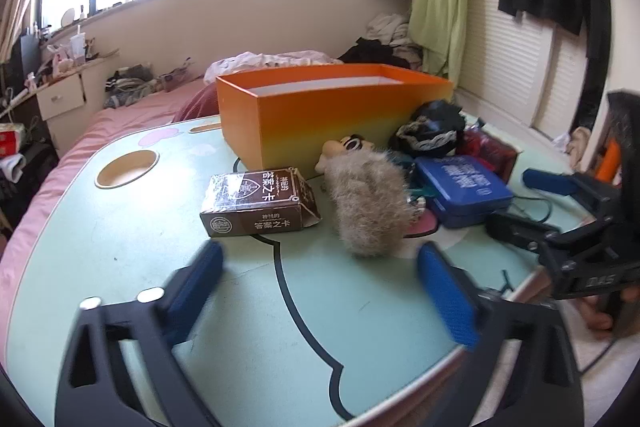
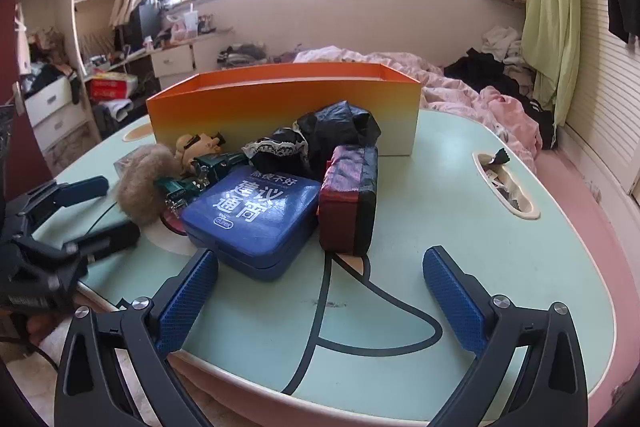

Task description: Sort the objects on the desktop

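On the mint-green table [image 1: 120,247] lie a brown card box [image 1: 256,203], a furry beige tuft [image 1: 368,203], a small doll figure [image 1: 348,147], a blue tin [image 1: 464,187] and black lacy cloth [image 1: 432,131], in front of an open orange box [image 1: 332,115]. My left gripper [image 1: 320,291] is open above bare table, short of the card box and the tuft. In the right wrist view, my right gripper [image 2: 320,291] is open near the front edge, just short of the blue tin [image 2: 256,215] and a red-and-black box [image 2: 352,203]. A green toy [image 2: 208,171] lies behind the tin.
The orange box [image 2: 280,107] stands at the back of the table. A cup hole [image 1: 126,167] is at the table's far left and a slot with scraps [image 2: 506,187] at its right. A pink bed [image 2: 500,107] surrounds it. The two grippers are close together: right gripper [image 1: 510,201], left gripper [image 2: 114,209].
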